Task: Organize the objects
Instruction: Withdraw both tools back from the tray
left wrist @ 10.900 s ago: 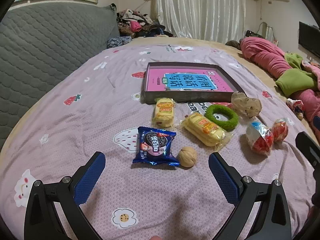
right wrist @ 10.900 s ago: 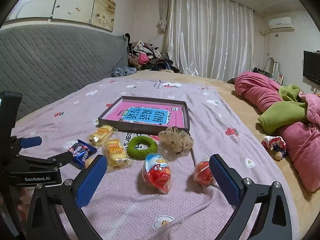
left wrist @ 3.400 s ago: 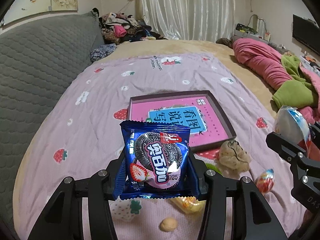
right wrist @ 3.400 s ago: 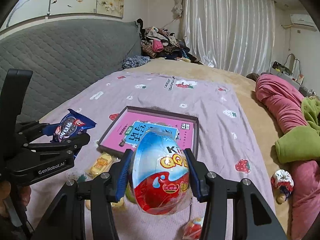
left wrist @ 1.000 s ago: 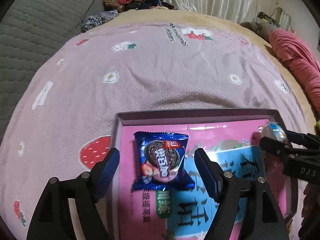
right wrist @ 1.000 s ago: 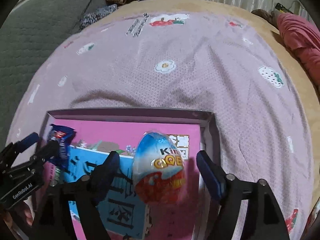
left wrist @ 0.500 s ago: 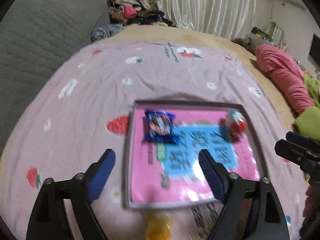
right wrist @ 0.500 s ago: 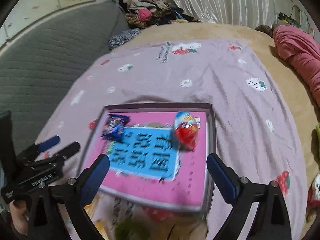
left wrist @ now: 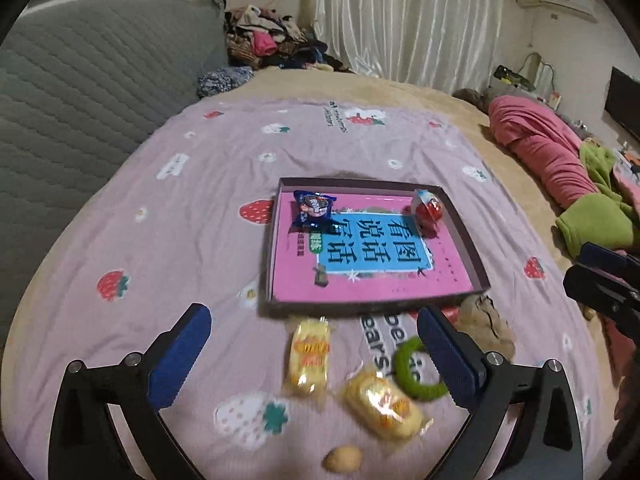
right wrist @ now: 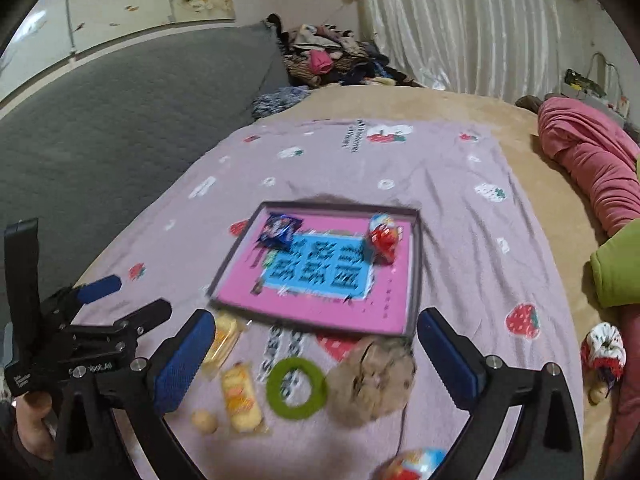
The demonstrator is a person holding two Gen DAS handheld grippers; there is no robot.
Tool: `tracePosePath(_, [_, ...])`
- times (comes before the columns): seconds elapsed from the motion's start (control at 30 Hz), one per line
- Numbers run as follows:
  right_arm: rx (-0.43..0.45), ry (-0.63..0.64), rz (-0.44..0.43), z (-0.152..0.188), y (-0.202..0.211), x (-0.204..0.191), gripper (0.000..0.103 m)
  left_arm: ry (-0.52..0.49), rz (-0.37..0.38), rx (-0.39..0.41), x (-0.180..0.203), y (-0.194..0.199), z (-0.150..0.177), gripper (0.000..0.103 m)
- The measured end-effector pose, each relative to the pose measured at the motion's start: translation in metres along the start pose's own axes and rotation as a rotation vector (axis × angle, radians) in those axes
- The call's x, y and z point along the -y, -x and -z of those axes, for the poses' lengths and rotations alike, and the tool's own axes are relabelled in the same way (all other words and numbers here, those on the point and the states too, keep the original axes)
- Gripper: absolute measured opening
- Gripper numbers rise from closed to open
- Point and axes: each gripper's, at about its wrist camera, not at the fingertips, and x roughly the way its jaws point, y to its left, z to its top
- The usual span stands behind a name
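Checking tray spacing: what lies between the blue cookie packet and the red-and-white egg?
Nothing stands between the blue cookie packet and the red-and-white foil egg: only the bare pink book cover lining the dark shallow tray, seen in the left wrist view.

Home bedroom: bed with strawberry-print sheet, padded headboard, curtains, clothes pile.

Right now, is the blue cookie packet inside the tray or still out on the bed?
Inside. The blue cookie packet lies flat in the far left corner of the tray, within its raised rim, apart from the chocolate egg.
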Motion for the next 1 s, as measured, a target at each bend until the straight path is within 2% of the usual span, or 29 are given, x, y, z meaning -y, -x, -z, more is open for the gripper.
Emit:
tracePosePath(0.1, [0.008,-0.031,-0.042,0.019,0.011,-0.003,0.102,0.018,0.022,-0.013,-0.004,0.012,0.015,0.103])
tracePosePath(0.2, [0.002,-0.025,-0.039,0.033,0.018,-0.009,0.102,0.009,-0.005,-0.008,-0.004,0.023,0.029,0.103])
tracePosePath(0.4, [0.046,-0.028,-0.069,0.052,0.045,-0.019,0.102,0.042,0.012,-0.026,-0.013,0.035,0.049,0.103])
tracePosePath(0.63, [0.045,-0.040,-0.094,0.065,0.064,-0.022,0.102,0.071,0.044,-0.039,-0.019,0.049,0.065,0.103])
tracePosePath(1.0, [0.057,-0.035,-0.088,0.083,0.076,-0.025,0.102,-0.001,0.002,-0.021,0.000,0.061,0.092,0.103])
